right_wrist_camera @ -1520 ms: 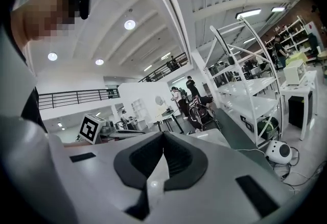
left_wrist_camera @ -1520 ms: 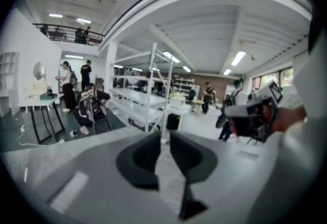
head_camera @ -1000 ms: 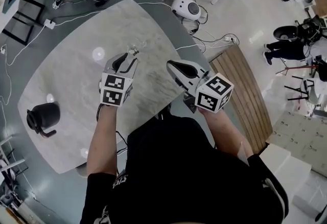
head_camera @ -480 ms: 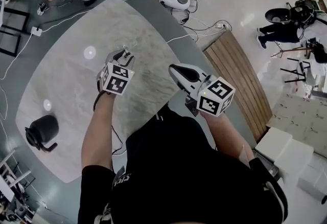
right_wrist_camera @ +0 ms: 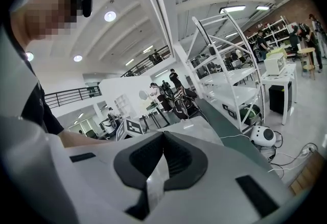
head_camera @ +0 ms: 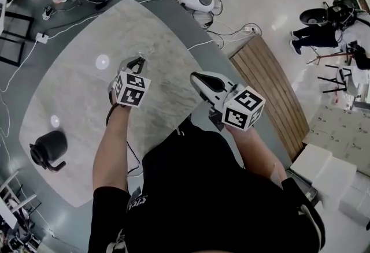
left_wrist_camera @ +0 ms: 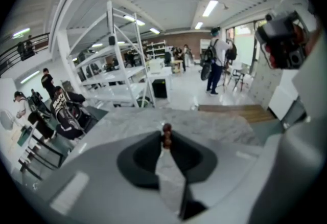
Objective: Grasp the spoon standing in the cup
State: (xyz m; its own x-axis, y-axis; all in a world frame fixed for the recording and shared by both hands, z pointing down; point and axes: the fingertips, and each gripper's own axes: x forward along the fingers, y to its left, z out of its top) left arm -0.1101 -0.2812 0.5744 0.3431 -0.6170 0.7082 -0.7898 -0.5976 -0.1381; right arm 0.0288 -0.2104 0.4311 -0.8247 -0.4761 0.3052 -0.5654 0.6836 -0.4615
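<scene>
While the left gripper (left_wrist_camera: pixel 166 138) pinches the spoon (left_wrist_camera: pixel 166 129), jaws closing, the right gripper (right_wrist_camera: pixel 163 135) has jaws together.

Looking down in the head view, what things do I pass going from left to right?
Black kettle → left gripper, jaws closing with the spoon handle between them → right gripper → wooden bench.

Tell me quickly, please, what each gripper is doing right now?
Left gripper: jaws closing on the spoon, pinched between their tips.
Right gripper: closed, empty.
</scene>
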